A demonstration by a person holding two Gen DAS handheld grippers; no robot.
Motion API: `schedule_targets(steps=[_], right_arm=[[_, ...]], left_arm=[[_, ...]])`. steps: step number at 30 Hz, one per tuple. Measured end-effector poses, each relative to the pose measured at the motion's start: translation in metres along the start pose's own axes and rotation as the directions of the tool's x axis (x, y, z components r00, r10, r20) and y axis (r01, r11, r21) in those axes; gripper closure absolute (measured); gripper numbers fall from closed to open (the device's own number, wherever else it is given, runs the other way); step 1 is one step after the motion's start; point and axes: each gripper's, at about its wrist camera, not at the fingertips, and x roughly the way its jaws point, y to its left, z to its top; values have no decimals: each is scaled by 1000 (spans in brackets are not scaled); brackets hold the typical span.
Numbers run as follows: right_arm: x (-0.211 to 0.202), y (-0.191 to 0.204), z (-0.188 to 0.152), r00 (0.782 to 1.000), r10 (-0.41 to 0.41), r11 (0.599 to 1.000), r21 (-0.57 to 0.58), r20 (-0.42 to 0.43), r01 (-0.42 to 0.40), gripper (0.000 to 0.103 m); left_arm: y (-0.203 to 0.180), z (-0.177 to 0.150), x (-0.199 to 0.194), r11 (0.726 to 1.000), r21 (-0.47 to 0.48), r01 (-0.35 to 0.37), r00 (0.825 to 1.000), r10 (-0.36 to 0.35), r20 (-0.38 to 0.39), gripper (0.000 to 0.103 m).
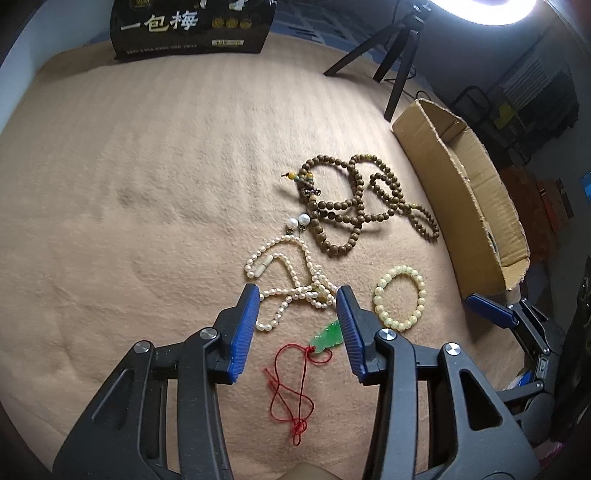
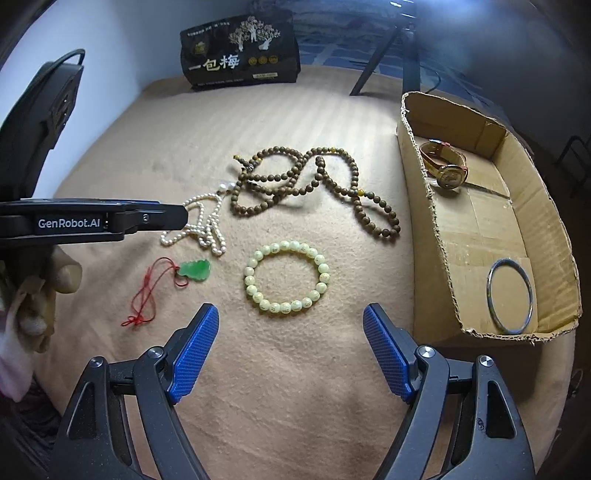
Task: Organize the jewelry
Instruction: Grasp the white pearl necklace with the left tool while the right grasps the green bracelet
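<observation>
Your left gripper (image 1: 299, 295) is wide open, its right pad hiding part of the jade pendant (image 1: 327, 338). Right gripper (image 2: 290, 314) gapes too. Four pieces lie left of the cardboard box (image 2: 417, 206); inside it, one watch (image 2: 445, 164), one bangle (image 2: 509, 295).

White ring light (image 1: 484, 11) is glaring far right, overexposing that corner. Beige fuzzy blanket (image 1: 147, 184) is showing evenly lit, soft shadows under brown wooden bead strand (image 1: 354, 206). Fisheye is bending edges, corners darkening, blurring.
</observation>
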Motion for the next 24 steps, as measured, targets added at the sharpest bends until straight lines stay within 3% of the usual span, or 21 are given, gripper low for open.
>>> schedule_targets(steps=[11, 13, 18, 21, 24], right_arm=[[9, -24, 1, 999, 36, 981, 192, -30, -30, 23], [10, -26, 0, 998, 46, 975, 221, -29, -39, 34], [15, -24, 0, 998, 42, 969, 244, -45, -29, 37], [21, -23, 2, 998, 25, 968, 249, -57, -10, 47], [28, -23, 5, 997, 12, 966, 257, -71, 7, 47]], left_arm=[[-9, 9, 25, 1000, -16, -10, 1000, 10, -23, 59], [-11, 10, 28, 1000, -11, -19, 999, 19, -27, 59], [-14, 10, 36, 999, 7, -52, 998, 53, -27, 59], [-18, 11, 42, 997, 21, -68, 997, 69, -29, 59], [-22, 13, 45, 996, 43, -77, 997, 78, -28, 59]])
